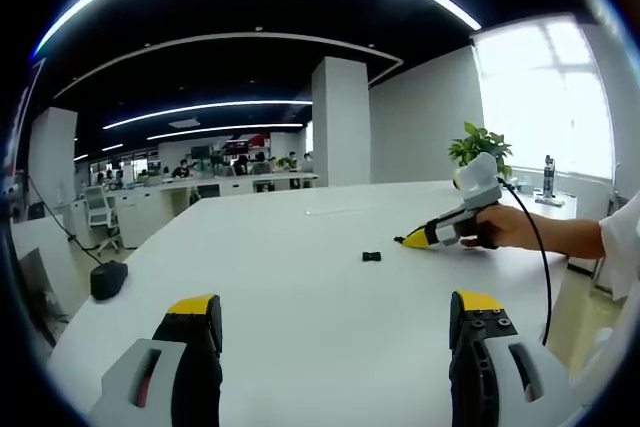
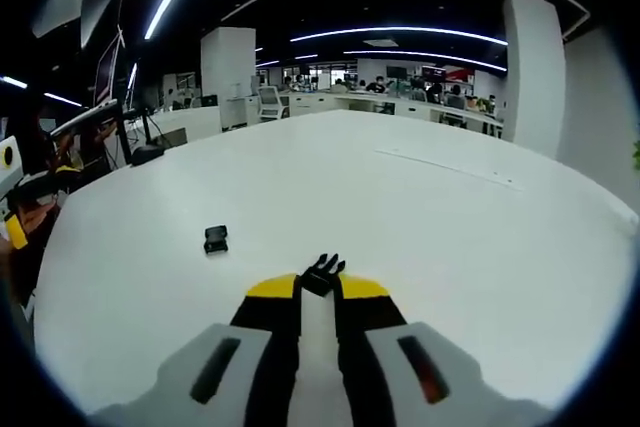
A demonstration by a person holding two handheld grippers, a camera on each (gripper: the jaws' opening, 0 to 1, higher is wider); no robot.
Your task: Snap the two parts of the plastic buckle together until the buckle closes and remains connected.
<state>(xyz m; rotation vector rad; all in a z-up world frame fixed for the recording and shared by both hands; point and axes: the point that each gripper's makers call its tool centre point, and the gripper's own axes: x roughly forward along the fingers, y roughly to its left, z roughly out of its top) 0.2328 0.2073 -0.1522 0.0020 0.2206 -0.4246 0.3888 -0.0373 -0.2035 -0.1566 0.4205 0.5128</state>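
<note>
Left gripper view: left gripper (image 1: pixel 335 322) spread wide over the white table (image 1: pixel 300 347) — one buckle half (image 1: pixel 372 256) lies ahead, unobstructed. Right gripper view: right gripper (image 2: pixel 318 289) clenched on the pronged buckle half (image 2: pixel 322 275) — the socket half (image 2: pixel 215 239) lies apart, leftward.

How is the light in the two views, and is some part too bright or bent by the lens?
Left gripper view: the window is washed out white, the white table is evenly lit, and the ceiling light strips curve with the fisheye. Right gripper view: no glare, a dark ceiling, and the small buckle part stays sharp, with the other buckle part at the right claw.
</note>
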